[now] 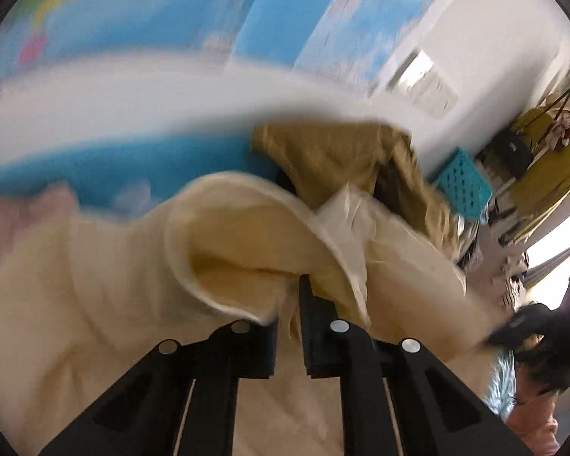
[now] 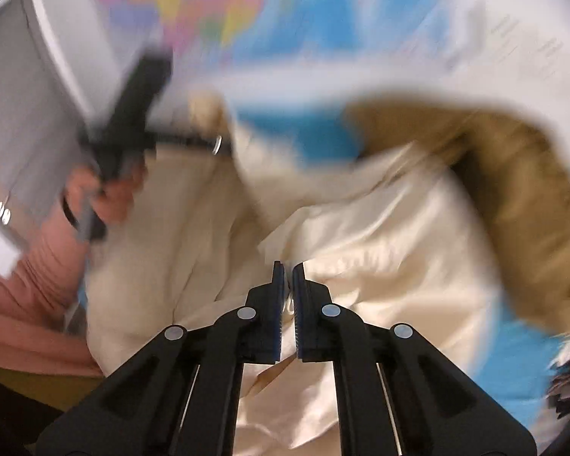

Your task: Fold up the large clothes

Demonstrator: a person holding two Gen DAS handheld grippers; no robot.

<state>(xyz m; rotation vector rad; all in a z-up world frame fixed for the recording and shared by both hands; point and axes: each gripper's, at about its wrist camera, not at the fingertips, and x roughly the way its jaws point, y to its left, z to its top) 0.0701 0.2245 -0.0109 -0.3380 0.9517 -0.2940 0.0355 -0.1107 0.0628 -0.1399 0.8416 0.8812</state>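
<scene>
Both tongs were pinching the cream garment (image 1: 106, 285) — the left gripper (image 1: 288, 304) clamped on a rolled hem at the centre of its view, the right gripper (image 2: 288, 277) nipping a fold at lower centre, cloth filling the middle of both frames over the blue table (image 2: 296, 129). To fold it well, I'd judge the two grips needed to travel together, edge taut and level, clear of the tan garment (image 1: 334, 152) at upper right. No label readable — the map poster (image 2: 193, 3) was too blurred.

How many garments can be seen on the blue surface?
2: a cream garment in front, clamped by both grippers, and a tan garment behind it on the right. Others may be hidden underneath.
</scene>
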